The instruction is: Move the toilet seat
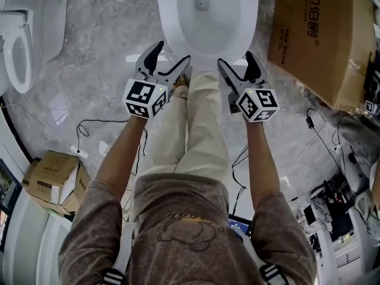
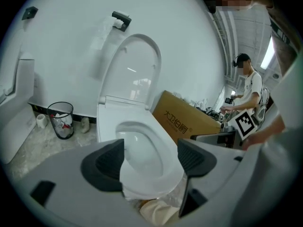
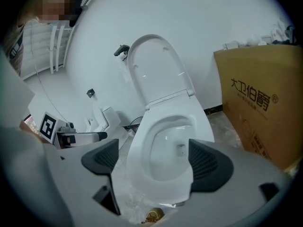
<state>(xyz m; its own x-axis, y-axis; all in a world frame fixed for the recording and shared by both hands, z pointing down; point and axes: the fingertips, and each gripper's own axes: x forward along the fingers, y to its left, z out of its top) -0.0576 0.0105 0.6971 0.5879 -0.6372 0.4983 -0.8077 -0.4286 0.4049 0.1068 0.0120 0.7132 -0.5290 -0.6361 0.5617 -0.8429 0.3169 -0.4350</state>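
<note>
Between both pairs of jaws, nothing: left gripper (image 1: 172, 52) and right gripper (image 1: 235, 58) gape wide, empty, just off the seat (image 1: 171, 16) front. Seat's down on the bowl (image 1: 205, 8), lid (image 2: 135, 65) upright. No grip yet, so the whole move's ahead.

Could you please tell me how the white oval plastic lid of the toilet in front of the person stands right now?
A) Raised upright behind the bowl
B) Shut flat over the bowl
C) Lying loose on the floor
A: in the left gripper view the white oval plastic lid stands upright behind the white ceramic toilet bowl, which lies uncovered.
</note>
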